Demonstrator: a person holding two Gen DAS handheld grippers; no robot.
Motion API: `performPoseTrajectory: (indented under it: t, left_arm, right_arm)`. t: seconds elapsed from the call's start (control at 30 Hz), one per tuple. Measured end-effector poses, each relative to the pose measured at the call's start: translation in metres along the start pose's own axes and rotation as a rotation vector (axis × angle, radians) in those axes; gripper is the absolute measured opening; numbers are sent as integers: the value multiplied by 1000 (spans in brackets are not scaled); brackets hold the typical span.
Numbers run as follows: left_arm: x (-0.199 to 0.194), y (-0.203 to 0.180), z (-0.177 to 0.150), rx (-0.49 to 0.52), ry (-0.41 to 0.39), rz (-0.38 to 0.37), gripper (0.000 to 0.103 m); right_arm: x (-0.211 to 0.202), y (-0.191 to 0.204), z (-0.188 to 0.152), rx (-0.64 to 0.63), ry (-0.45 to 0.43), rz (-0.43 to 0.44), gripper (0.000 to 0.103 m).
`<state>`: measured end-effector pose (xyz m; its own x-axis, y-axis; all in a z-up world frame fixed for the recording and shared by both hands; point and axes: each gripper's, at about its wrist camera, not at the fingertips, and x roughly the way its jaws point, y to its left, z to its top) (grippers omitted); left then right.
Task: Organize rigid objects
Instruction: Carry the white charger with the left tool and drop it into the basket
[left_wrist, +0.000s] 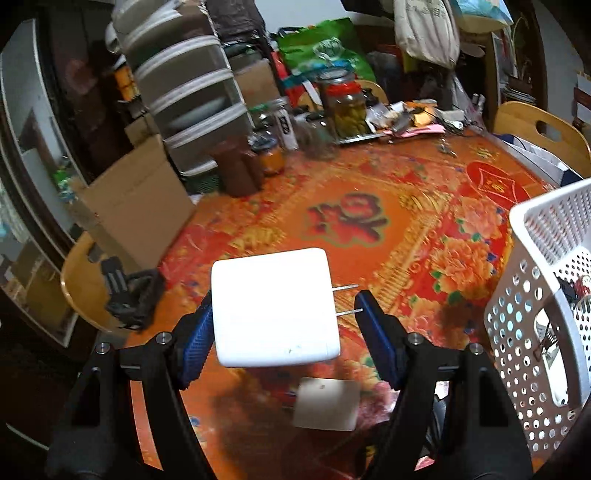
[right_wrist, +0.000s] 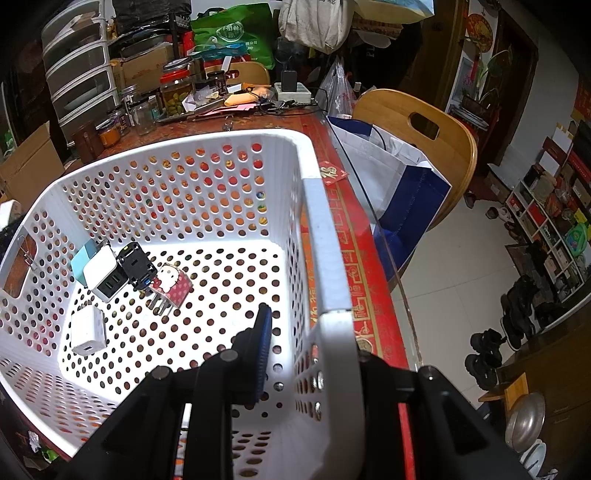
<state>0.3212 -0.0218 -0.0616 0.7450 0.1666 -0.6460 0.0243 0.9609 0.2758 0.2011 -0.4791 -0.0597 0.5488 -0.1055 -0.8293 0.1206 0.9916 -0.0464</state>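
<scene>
The left claw (left_wrist: 284, 314) holds a white charger block (left_wrist: 275, 308) by its flat side and two prongs, lifted clear of the orange-red desk (left_wrist: 369, 206); the prongs point toward three o'clock. A second white block (left_wrist: 327, 404) lies on the desk at six o'clock of it. The right claw (right_wrist: 314, 350) is clamped narrow on the wall of the white perforated basket (right_wrist: 325, 240), which holds several adapters (right_wrist: 125, 273) at its nine o'clock side.
</scene>
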Motion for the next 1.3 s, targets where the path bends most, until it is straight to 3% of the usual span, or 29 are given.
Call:
performPoseTrajectory:
  t: [0.27,0.83,1.13,1.3]
  left_arm:
    - [-33,9,8,20,-40,19,71]
    - [-102,-12,27,51,-126,-3,71]
    - [-140,-77,33,148,-137,-147,71]
    - [-149,-126,33,227,-104,-244,71]
  right_arm:
    - [0,1,-1,-3,-3,7,25]
    - [0,2,-2,-9,-8,12,25]
    - [0,2,-2,-9,-8,12,25]
    - [0,2,-2,-8,-8,12,25]
